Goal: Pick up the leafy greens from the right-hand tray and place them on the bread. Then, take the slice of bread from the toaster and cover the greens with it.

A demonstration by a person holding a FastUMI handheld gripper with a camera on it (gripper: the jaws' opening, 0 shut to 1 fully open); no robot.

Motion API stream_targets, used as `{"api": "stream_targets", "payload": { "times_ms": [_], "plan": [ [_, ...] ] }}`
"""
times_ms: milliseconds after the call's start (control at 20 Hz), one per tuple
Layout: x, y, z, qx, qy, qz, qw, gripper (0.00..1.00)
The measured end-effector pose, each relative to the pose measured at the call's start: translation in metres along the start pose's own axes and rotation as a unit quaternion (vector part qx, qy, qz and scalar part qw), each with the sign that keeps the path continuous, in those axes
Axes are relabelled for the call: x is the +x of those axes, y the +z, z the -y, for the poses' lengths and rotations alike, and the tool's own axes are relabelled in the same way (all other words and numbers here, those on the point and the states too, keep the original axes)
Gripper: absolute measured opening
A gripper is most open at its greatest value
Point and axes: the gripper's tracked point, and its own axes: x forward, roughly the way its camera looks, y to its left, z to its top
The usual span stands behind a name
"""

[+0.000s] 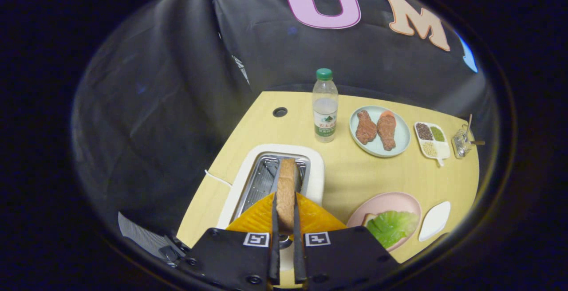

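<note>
On the booth's pale wood table everything sat, largest first. Table had a round cable hole near its far corner. White toaster stood just ahead of the gripper, slot grille open to view, a thin white cord trailing off its side. Gripper was above the toaster, both fingers pressed flat against the two faces of a bread slice, clamped tight on it; slice stood upright on edge, its far end over the slot, whether it touched the toaster could not be told. Pink plate sat beside the toaster near the fingers, holding a second bread slice with the leafy greens lying on top of it, greens covering most of the bread. Pale blue plate was farther back, with two brown pieces of meat side by side on it. Clear water bottle with a green cap stood upright between the toaster and the blue plate, toward the far edge. White divided dish with seeds and spices sat just beside the blue plate. Small empty white tray lay just beside the pink plate. Small wire rack with utensils stood at the far corner, next to the divided dish.
</note>
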Motion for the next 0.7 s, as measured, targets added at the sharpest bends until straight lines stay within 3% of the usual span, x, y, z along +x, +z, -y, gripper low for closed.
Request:
{"api": "stream_targets", "payload": {
  "times_ms": [200, 500, 700],
  "plan": [
    [-0.022, 0.009, 0.0, 0.011, 0.017, 0.015, 1.0, 0.15],
    [-0.068, 0.033, 0.017, 0.078, 0.072, 0.048, 0.993, 0.15],
    [-0.093, 0.04, 0.052, 0.117, 0.074, 0.068, 0.988, 0.15]
  ]
}}
